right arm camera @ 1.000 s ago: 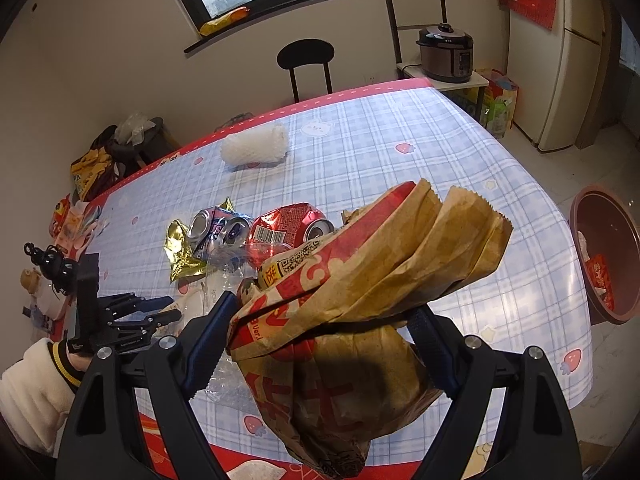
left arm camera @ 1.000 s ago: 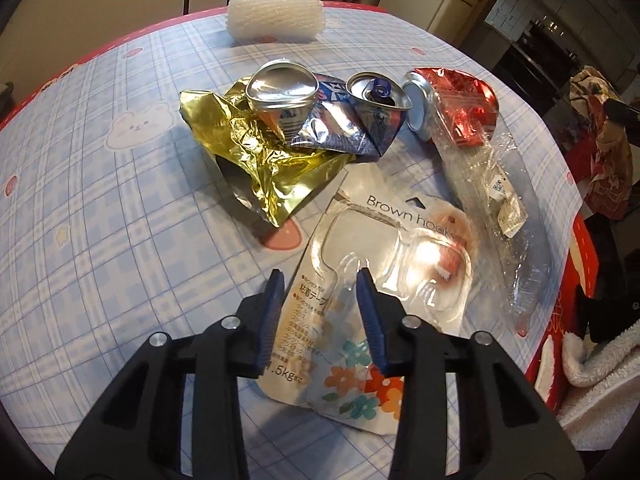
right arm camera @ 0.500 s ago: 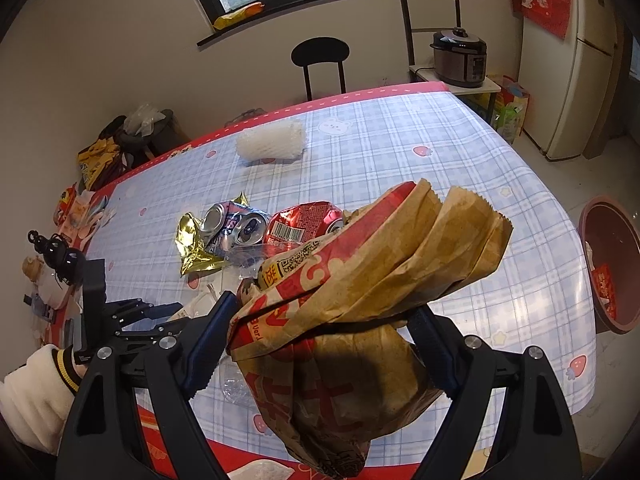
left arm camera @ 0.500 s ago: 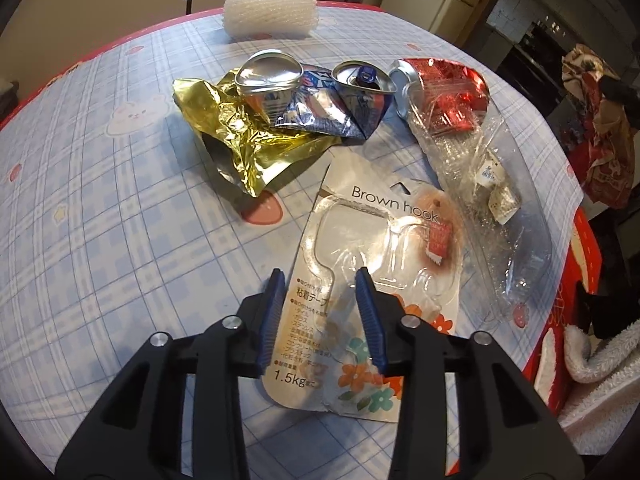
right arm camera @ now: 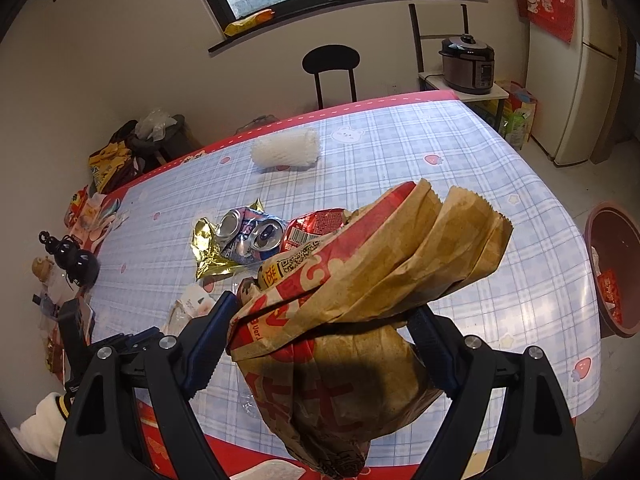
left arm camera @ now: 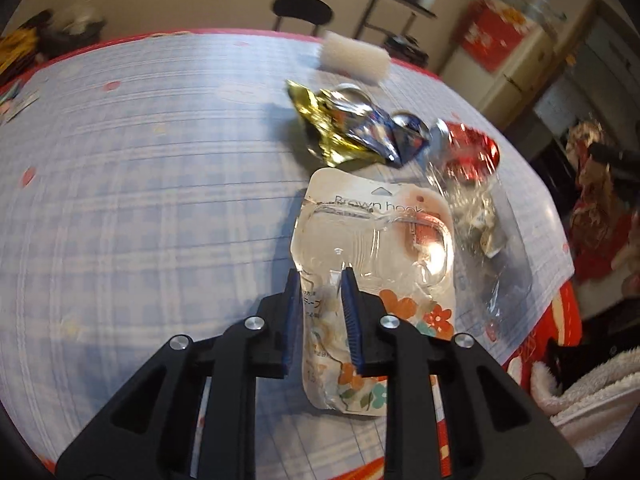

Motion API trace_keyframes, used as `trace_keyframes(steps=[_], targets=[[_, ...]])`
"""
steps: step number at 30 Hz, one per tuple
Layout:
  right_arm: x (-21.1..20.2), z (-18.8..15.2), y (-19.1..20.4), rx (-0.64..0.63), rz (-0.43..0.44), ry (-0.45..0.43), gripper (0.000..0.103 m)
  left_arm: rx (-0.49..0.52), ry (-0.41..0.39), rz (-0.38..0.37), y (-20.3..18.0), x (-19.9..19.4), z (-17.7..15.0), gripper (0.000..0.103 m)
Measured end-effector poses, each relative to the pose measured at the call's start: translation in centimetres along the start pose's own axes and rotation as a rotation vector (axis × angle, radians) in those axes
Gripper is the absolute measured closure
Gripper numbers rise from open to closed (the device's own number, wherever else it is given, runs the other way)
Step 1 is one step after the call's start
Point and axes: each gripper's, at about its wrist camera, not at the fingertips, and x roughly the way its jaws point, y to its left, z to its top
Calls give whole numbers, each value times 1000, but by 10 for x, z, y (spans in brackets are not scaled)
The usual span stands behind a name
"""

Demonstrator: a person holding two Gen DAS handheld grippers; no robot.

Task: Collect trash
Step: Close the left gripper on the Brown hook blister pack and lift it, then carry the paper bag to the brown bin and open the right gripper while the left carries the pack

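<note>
My left gripper [left arm camera: 320, 280] has its jaws narrowed around the near left edge of the clear "Brown hook" blister pack [left arm camera: 380, 248], which lies on the plaid tablecloth [left arm camera: 140, 200]; whether they pinch it is unclear. Beyond it lie a gold foil wrapper [left arm camera: 324, 128], a crushed blue can [left arm camera: 384, 132], a crushed red can [left arm camera: 472, 152] and a clear plastic bag [left arm camera: 488, 232]. My right gripper [right arm camera: 324, 320] is shut on a brown and red paper bag [right arm camera: 360, 280], held above the table's near edge. The left gripper shows at the right wrist view's lower left [right arm camera: 132, 340].
A white foam net roll [right arm camera: 286, 152] lies at the table's far side. A black chair [right arm camera: 330, 68] stands behind the table. A brown bin [right arm camera: 612, 272] sits on the floor at right. Snack bags and small figurines crowd the table's left edge [right arm camera: 76, 248].
My left gripper's jaws have narrowed around the blister pack's edge, and the view has swung, shifting the trash to the right. My right gripper still holds the paper bag and has drifted slightly.
</note>
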Motion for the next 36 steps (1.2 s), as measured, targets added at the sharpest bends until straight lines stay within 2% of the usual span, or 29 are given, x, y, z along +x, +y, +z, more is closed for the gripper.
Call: trace_keyframes(steps=[7,11,15,19,27,31,36], targets=[[1,1,13,-27,40,-4,21,-107,-100,69,9,-41,-13,79],[0,1,15,-26,55,-10,21,-141,-165,93,6,-65,-8,79],[-4,2,10,-18,68,-23,21,-101,-204,113,-10,-81,4,79],[-12,3,-7,4,67,-44,21,-80,-240,93,-30,-90,25,79],[-40,6,-73,74,-2,-104,21,4,-273,12,-104,-79,67,78],[-58,3,-122,111,-77,-131,21,13,-265,-47,-142,-61,81,78],[-87,1,-203,175,-196,-165,21,55,-236,-104,-191,-35,90,78]])
